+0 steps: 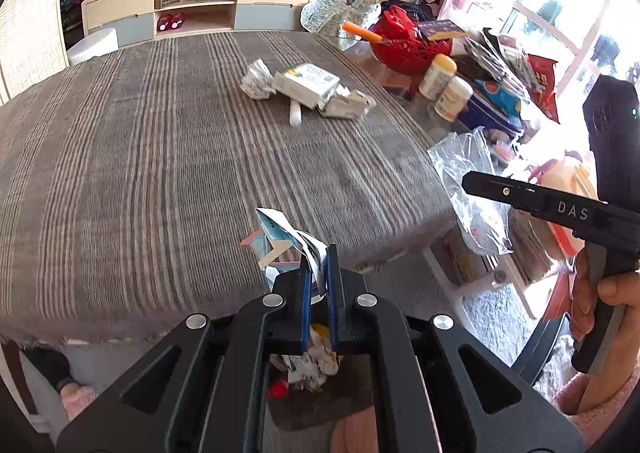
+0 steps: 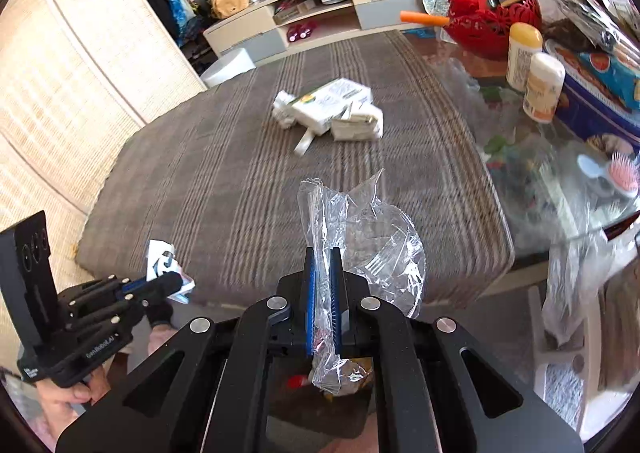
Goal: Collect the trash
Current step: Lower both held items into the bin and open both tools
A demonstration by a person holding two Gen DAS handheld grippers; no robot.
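My left gripper (image 1: 319,267) is shut on a crumpled paper wrapper (image 1: 280,237), white with blue and red print, held over the near edge of the striped cloth. The same gripper (image 2: 160,285) shows at the lower left of the right wrist view. My right gripper (image 2: 324,273) is shut on a clear plastic bag (image 2: 372,245) that bulges out to the right of its pads. Below both grippers lies a bin with trash (image 1: 316,365), also seen as trash (image 2: 344,373). A pile of white boxes and crumpled paper (image 1: 308,89) lies mid-cloth, the same pile (image 2: 332,113).
The striped grey cloth (image 1: 140,157) covers a low table. To the right a glass table (image 2: 532,157) carries a red basket (image 2: 488,25), two bottles (image 2: 536,73), a blue tin and a brush. A TV cabinet (image 1: 200,9) stands at the back, a woven screen (image 2: 80,85) on the left.
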